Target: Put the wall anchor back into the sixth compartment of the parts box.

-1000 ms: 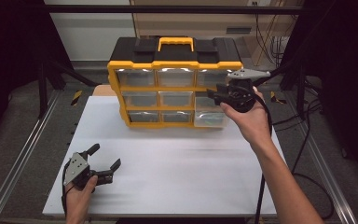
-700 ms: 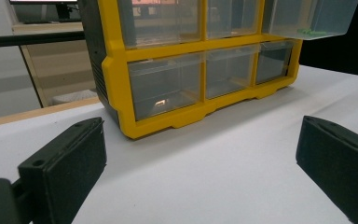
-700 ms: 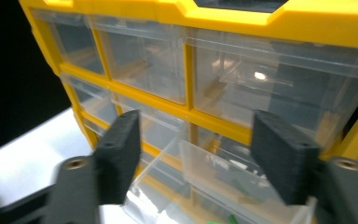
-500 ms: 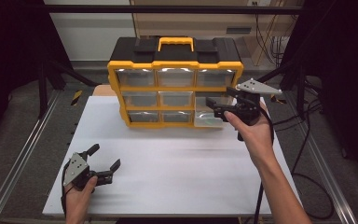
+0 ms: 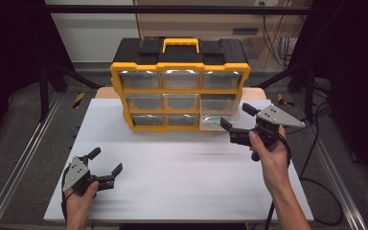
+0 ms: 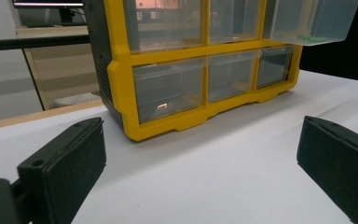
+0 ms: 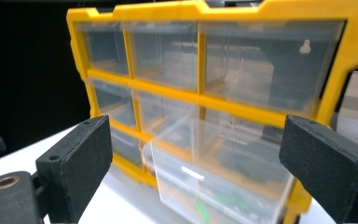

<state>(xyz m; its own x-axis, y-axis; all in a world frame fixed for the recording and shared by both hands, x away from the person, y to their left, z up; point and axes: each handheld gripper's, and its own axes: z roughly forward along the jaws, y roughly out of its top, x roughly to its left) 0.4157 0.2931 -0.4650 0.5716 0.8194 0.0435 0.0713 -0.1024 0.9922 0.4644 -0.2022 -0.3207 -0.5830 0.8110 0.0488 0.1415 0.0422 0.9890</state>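
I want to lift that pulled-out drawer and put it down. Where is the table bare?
Bare white table lies between the left gripper and right gripper, in front of the organizer. It is crowded at the drawer, beside the right gripper's open jaws.

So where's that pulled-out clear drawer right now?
In the high view, the clear drawer sticks out of the yellow organiser at its right side, middle row, just ahead of the open right gripper.

The small green pieces (image 7: 204, 208) inside the pulled-out clear drawer (image 7: 214, 184) are too blurred to identify.
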